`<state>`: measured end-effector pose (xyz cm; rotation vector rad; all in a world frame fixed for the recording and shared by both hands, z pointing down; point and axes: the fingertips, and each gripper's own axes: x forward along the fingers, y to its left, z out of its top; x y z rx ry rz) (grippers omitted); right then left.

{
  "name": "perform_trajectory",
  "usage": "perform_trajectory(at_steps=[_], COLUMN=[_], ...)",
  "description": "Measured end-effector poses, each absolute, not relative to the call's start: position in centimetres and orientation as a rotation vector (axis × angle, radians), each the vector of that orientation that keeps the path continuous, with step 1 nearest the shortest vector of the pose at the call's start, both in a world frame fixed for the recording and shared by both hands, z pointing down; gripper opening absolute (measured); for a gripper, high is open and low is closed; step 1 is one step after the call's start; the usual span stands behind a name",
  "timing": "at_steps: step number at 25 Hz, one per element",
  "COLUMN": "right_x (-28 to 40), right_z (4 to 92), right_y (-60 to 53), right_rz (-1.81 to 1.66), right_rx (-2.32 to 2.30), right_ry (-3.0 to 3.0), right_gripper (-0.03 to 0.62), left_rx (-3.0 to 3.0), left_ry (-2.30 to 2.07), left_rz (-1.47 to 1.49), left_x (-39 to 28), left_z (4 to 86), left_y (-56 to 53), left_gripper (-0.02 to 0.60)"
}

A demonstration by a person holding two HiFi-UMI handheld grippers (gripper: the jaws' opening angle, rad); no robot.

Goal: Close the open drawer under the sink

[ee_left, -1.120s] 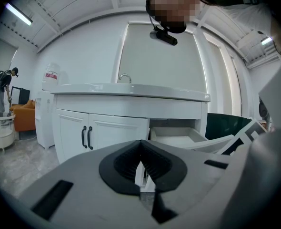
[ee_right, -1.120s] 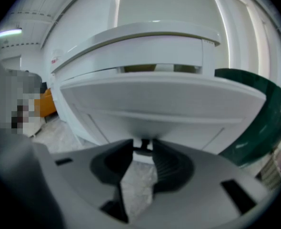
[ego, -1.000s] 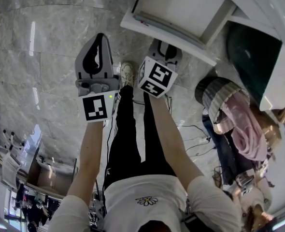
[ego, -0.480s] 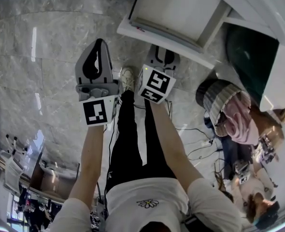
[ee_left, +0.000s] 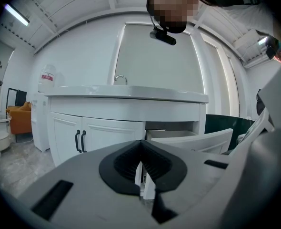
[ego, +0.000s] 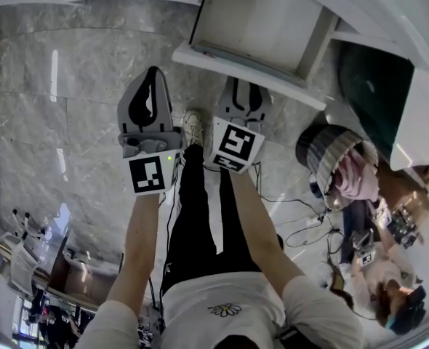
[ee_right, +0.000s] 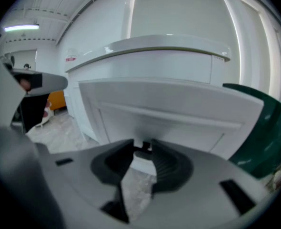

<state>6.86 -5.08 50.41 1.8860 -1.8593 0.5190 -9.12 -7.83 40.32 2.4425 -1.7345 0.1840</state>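
The open white drawer [ego: 262,20] juts out of the vanity at the top of the head view, its front panel [ego: 247,65] facing me. My right gripper [ego: 243,91] is held just short of that panel. In the right gripper view the drawer front [ee_right: 169,109] fills the picture. The right gripper [ee_right: 143,145] is open, and a small dark handle piece shows at its tips; I cannot tell whether it touches. My left gripper [ego: 147,93] hovers over the floor, left of the drawer, shut on nothing. The left gripper view shows the drawer [ee_left: 193,140] beyond the left gripper [ee_left: 140,146].
The sink counter [ee_left: 131,93] carries a faucet [ee_left: 121,78], with cabinet doors with black handles [ee_left: 79,141] below it. A person in a striped hat [ego: 337,158] crouches at the right beside a dark green object [ego: 374,78]. Cables [ego: 302,227] lie on the marble floor [ego: 54,86]. My shoe [ego: 193,126] is between the grippers.
My right gripper has risen towards the drawer front. The left gripper has hardly moved. The person at the right has shifted lower in the head view.
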Motion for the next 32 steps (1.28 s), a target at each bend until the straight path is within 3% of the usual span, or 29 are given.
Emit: perform_trajectory(at_steps=[32], right_x=[7.4], right_z=[49.4], right_y=[-6.5], right_rz=[0.472], right_rx=[1.868], right_ry=[-1.905], right_gripper=[0.133], left_rx=[2.462], left_ry=[-1.71], left_rz=[0.241], left_x=[-8.0], left_z=[42.0], left_y=[-7.8], left_gripper=[0.02])
